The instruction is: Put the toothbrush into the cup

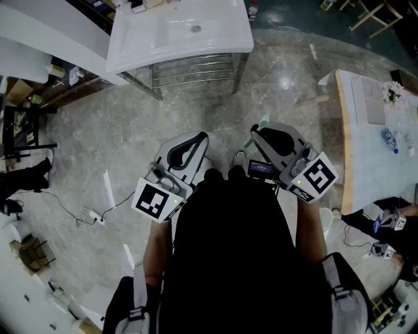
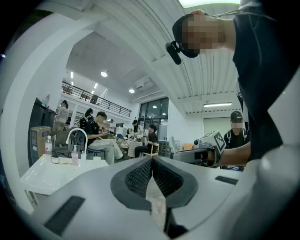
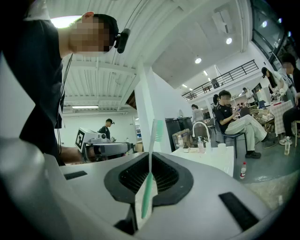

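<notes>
Right gripper [image 3: 149, 159]: clenched on green toothbrush [image 3: 150, 178], bristle end outward, well apart from washbasin [image 3: 211, 157]. Left gripper [image 2: 152, 161]: closed, empty. Cup: not identifiable. Handling note: hold clamp firm on approach; align brush over cup mouth before releasing.

I count two grippers, the left gripper [image 1: 199, 137] and the right gripper [image 1: 255, 134]. Each one carries one marker cube [image 1: 157, 199], so there are two cubes in total. There is one toothbrush [image 3: 150, 168], one white washbasin [image 1: 176, 32] on the far side with one curved faucet [image 3: 200, 126], and one table [image 1: 366, 169] on the right. There are two small bottles: one red-capped bottle [image 1: 253, 10] on the floor just beside the washbasin, and one blue bottle [image 1: 388, 139] on the table.
</notes>
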Available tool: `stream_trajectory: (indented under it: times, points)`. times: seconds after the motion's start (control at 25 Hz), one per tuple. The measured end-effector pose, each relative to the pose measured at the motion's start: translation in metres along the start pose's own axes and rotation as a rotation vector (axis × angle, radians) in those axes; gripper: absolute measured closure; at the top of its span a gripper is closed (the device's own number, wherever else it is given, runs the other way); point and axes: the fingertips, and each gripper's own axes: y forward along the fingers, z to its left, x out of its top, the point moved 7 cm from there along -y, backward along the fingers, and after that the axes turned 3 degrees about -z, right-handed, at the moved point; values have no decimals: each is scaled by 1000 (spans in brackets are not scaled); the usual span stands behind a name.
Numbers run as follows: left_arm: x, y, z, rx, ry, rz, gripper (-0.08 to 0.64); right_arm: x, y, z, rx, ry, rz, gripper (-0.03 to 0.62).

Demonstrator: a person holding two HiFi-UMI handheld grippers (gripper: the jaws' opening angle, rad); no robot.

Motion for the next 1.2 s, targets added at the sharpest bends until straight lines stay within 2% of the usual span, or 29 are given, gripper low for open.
stream_trajectory:
  times: [0.72, 0.92, 1.2]
  points:
    - [-1, -7, 10, -14, -26, -17, 548, -4, 11, 0, -41, 5, 6, 563]
    - [-2, -17, 20, -15, -13, -23, 548, -2, 25, 7, -43, 1, 13, 563]
    - [-8, -42, 33, -27, -43, 34, 548, -5, 44, 23, -75, -5, 20, 563]
